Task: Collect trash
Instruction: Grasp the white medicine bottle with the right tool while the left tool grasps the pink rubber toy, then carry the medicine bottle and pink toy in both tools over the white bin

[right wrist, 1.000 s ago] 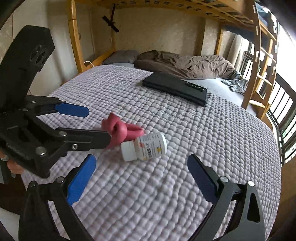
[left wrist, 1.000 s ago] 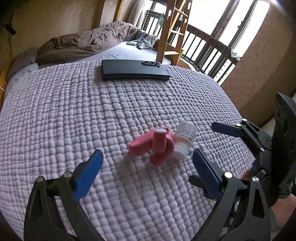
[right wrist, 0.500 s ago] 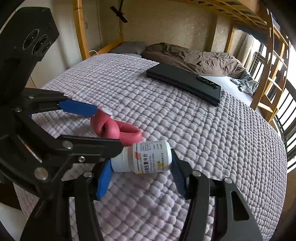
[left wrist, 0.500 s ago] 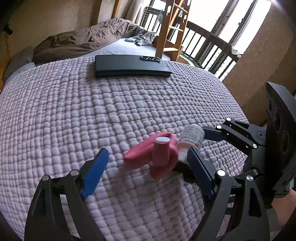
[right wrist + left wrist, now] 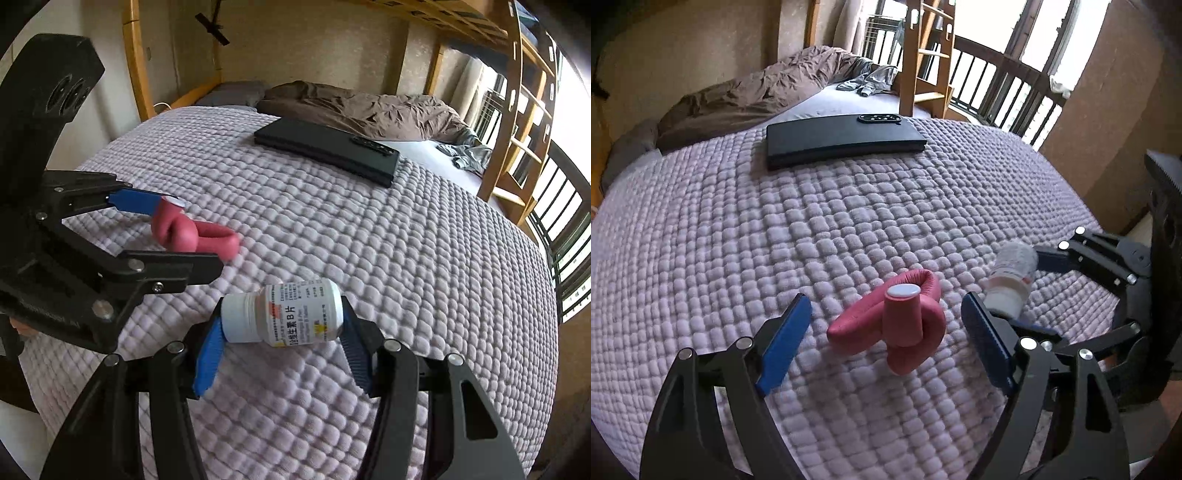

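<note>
A white pill bottle with a printed label lies sideways between my right gripper's blue pads, which are shut on it and hold it just above the quilt. It also shows blurred in the left wrist view. A pink knotted toy with a white end cap lies on the lilac quilt. My left gripper is open, its blue pads on either side of the toy, not touching it. The toy also shows in the right wrist view.
A flat black case with a remote on it lies further back on the bed. A brown duvet is bunched at the head end. A wooden ladder and a railing stand at the right.
My right gripper closed on the pill bottle and lifted it slightly away from the toy. My left gripper moved forward so its pads flank the pink toy.
</note>
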`<act>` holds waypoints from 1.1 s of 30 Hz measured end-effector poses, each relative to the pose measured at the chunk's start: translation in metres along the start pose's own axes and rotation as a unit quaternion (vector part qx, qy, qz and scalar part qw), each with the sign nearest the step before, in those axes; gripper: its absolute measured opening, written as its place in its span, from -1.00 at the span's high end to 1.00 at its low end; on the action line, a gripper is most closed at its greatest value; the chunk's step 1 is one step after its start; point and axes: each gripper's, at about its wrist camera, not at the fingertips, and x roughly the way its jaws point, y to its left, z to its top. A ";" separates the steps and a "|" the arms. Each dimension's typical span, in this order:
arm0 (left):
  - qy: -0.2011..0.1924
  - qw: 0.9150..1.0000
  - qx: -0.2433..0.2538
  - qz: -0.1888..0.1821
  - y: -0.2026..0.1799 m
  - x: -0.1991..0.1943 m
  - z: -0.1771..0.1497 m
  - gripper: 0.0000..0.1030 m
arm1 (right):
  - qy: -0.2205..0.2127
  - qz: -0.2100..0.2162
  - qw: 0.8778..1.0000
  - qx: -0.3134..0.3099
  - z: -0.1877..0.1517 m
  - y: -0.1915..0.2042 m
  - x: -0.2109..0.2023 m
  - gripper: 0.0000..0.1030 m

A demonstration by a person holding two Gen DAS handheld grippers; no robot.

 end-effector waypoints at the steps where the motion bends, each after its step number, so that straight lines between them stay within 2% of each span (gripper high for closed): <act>1: -0.001 1.000 0.007 0.007 -0.002 0.001 -0.001 -0.65 | -0.001 -0.002 1.000 0.001 -0.001 0.000 0.000 -0.10; 7: -0.013 0.999 0.010 0.035 -0.009 0.007 -0.002 -0.63 | -0.007 -0.016 1.000 0.002 -0.003 0.002 -0.002 -0.11; 9: -0.019 0.999 0.007 0.050 -0.011 0.008 -0.002 -0.36 | -0.007 -0.018 1.000 0.003 -0.003 0.003 -0.002 -0.11; 10: -0.021 0.998 0.007 0.051 -0.011 0.008 -0.001 -0.31 | -0.007 -0.018 1.000 0.004 -0.003 0.003 -0.002 -0.11; 12: -0.023 0.999 0.002 0.046 -0.008 0.007 0.000 -0.03 | -0.007 -0.015 1.000 0.008 -0.004 0.002 -0.003 -0.11; 21: -0.035 0.999 -0.005 0.034 0.003 -0.007 -0.007 0.12 | -0.012 -0.012 1.000 0.010 -0.004 0.003 -0.008 -0.08; 25: -0.038 0.999 -0.013 0.024 0.008 -0.015 -0.009 0.13 | -0.016 -0.008 1.000 0.015 -0.003 0.003 -0.011 -0.08; 28: -0.025 1.000 0.001 0.016 0.009 -0.013 -0.013 0.11 | -0.011 -0.008 1.000 0.021 -0.005 0.001 -0.010 -0.08; 30: -0.029 0.999 0.003 0.033 0.010 -0.015 -0.017 -0.23 | -0.008 -0.006 1.000 0.025 -0.005 0.001 -0.010 -0.08; 33: -0.035 0.999 -0.012 0.019 0.016 -0.022 -0.022 -0.24 | -0.007 -0.004 1.000 0.027 -0.007 0.002 -0.011 -0.08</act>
